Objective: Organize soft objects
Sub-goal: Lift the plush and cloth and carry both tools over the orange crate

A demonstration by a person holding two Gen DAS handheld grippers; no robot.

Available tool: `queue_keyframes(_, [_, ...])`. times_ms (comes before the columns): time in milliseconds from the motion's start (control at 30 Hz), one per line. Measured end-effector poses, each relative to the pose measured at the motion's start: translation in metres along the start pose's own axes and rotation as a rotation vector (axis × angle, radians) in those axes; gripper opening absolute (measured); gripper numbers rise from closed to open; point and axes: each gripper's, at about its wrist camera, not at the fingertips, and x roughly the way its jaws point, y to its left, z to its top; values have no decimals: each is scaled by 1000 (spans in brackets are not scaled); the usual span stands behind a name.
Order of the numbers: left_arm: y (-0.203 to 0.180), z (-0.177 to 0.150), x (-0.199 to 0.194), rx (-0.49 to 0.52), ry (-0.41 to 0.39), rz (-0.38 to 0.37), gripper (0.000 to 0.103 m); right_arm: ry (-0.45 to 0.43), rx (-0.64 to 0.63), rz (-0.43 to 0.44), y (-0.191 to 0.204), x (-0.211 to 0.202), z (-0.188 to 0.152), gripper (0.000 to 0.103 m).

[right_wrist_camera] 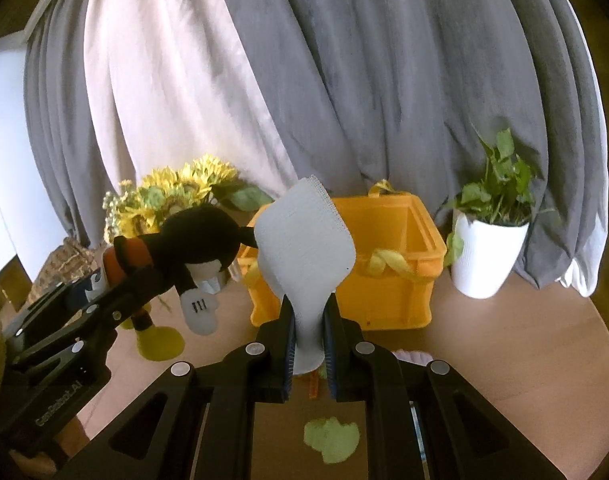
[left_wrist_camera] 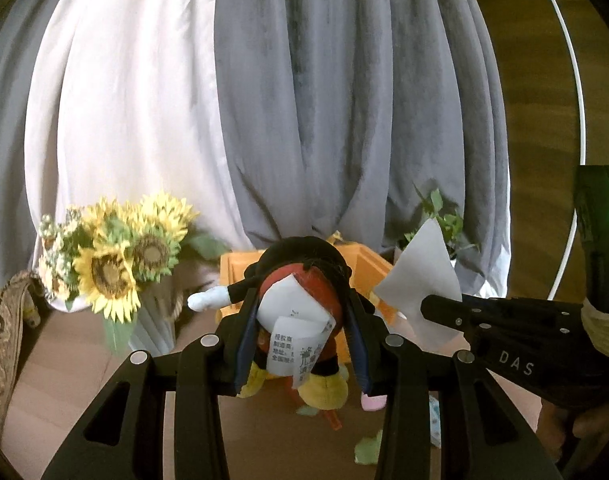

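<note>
A plush mouse (left_wrist_camera: pixel 304 254) with a black head, red shorts, yellow shoes and a white paper tag hangs above the table, and my left gripper (left_wrist_camera: pixel 302 320) is shut on its body. From the right wrist view the same plush mouse (right_wrist_camera: pixel 202 236) hangs at the left in the left gripper (right_wrist_camera: pixel 142 280). My right gripper (right_wrist_camera: pixel 308 320) is shut on a pale blue-grey cloth (right_wrist_camera: pixel 304 236), which stands up out of the jaws. In the left wrist view that cloth (left_wrist_camera: pixel 420 280) and the right gripper (left_wrist_camera: pixel 432 306) are at the right. An open orange bin (right_wrist_camera: pixel 392 284) stands just behind both.
A white pot with a green plant (right_wrist_camera: pixel 484 260) stands right of the bin, and sunflowers (right_wrist_camera: pixel 176 196) stand to its left. A green soft piece (right_wrist_camera: pixel 332 438) and a pink item (right_wrist_camera: pixel 414 356) lie on the round wooden table (right_wrist_camera: pixel 524 360). Grey and white curtains hang behind.
</note>
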Motion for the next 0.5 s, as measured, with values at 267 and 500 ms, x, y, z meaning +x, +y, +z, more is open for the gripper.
queue_keyframes(267, [3,19,19,27,-48,10,40,-48,-5,2,-4,12,23,14])
queue_keyframes(500, [10,34,43,45,-73,4,40,-80,-12,-8,-10,28,44,14])
